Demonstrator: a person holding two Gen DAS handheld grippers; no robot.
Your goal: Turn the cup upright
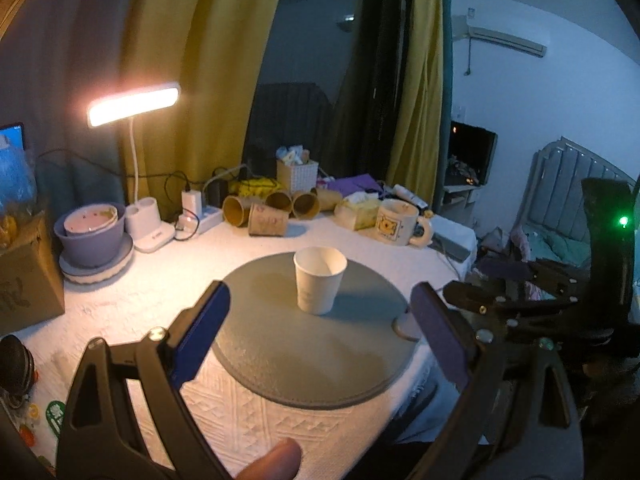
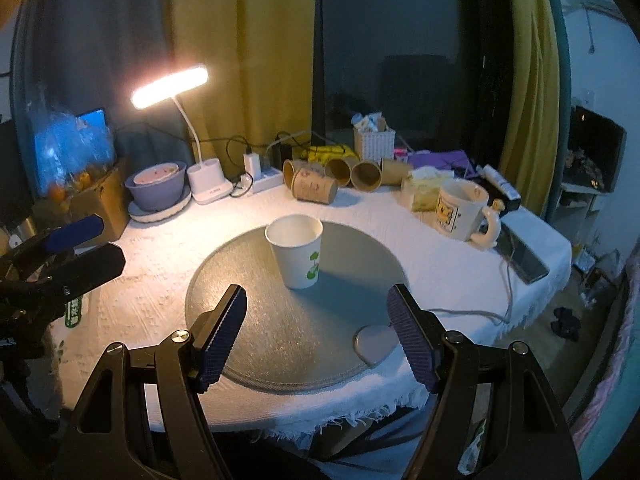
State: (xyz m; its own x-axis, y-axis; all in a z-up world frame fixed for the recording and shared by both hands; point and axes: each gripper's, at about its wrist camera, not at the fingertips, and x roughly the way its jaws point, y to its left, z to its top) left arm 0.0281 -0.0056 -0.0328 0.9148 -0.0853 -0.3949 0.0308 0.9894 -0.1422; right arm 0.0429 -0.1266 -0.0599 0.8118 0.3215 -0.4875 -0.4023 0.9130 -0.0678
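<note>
A white paper cup [image 1: 319, 283] stands upright, mouth up, on a round grey mat [image 1: 280, 360]. In the right wrist view the cup [image 2: 297, 253] shows a green leaf print and stands on the same mat [image 2: 288, 336]. My left gripper [image 1: 320, 332] is open and empty, its blue pads on either side of the cup but nearer the camera. My right gripper [image 2: 317, 320] is open and empty, just short of the cup. The right gripper also shows in the left wrist view [image 1: 532, 304], and the left gripper in the right wrist view [image 2: 80, 244].
Brown paper cups [image 2: 316, 186] lie on their sides at the back of the white-clothed table [image 2: 460, 272]. A printed mug [image 2: 464, 212] stands right, a purple bowl [image 2: 158, 186] and lit desk lamp [image 2: 170, 86] left. A small grey disc [image 2: 374, 344] lies at the mat's right edge.
</note>
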